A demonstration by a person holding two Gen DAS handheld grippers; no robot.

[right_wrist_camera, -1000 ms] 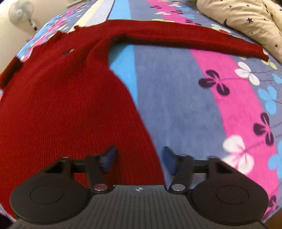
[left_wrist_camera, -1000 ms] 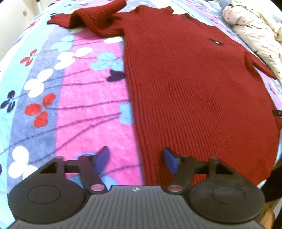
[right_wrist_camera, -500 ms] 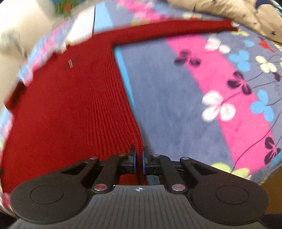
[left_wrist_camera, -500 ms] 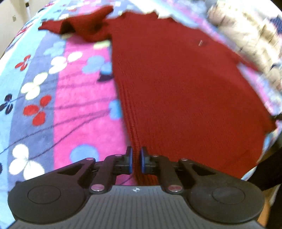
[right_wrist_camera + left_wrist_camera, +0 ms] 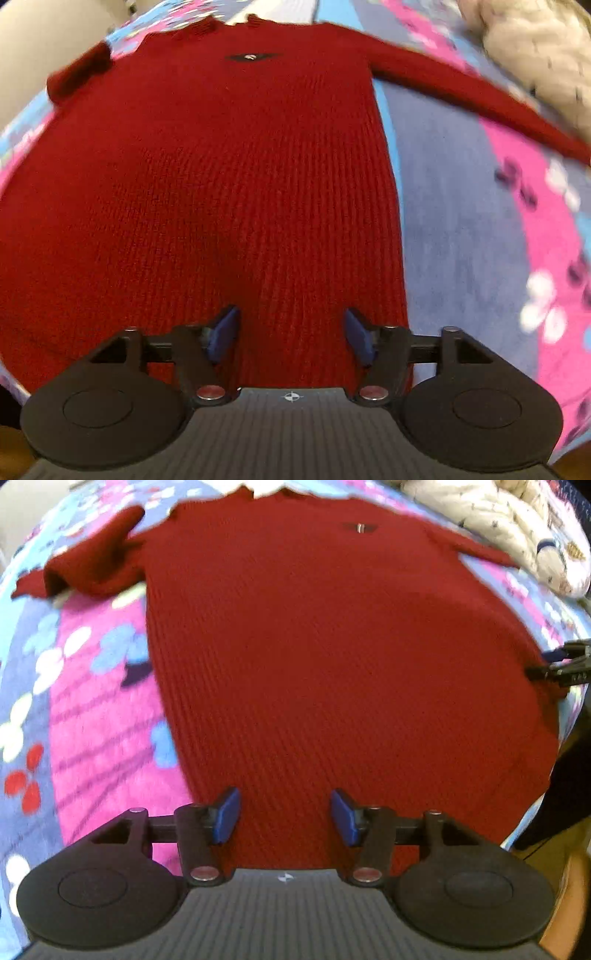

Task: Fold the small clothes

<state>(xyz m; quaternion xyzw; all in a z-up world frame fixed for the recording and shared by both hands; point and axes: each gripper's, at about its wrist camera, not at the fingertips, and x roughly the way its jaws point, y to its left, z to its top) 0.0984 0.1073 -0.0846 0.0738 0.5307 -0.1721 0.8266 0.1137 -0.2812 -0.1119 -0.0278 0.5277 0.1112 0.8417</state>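
Red knit fills most of what we see from the left wrist: one sweater lies spread flat, front up, on a bed cover printed with flowers in pink, blue and violet stripes. We count one small dark badge on its chest. One sleeve is bunched and folded over at the upper left. One pale star-printed quilt sits heaped at the upper right. The left tongs have just been opening; their two blue pads now stand well apart above the sweater's lower hem, with knit showing between them but nothing pinched. At the right edge we also catch the tip of the right tongs, by the sweater's side edge; from this view we cannot tell how wide they stand.

From the right wrist we see the same one sweater, with its badge near the top and one long sleeve stretched out to the right across the bed cover. The bunched sleeve shows at the upper left, and the quilt at the upper right. The right tongs have just been opening too; their two blue pads are spread wide over the hem near the sweater's right side edge, gripping nothing
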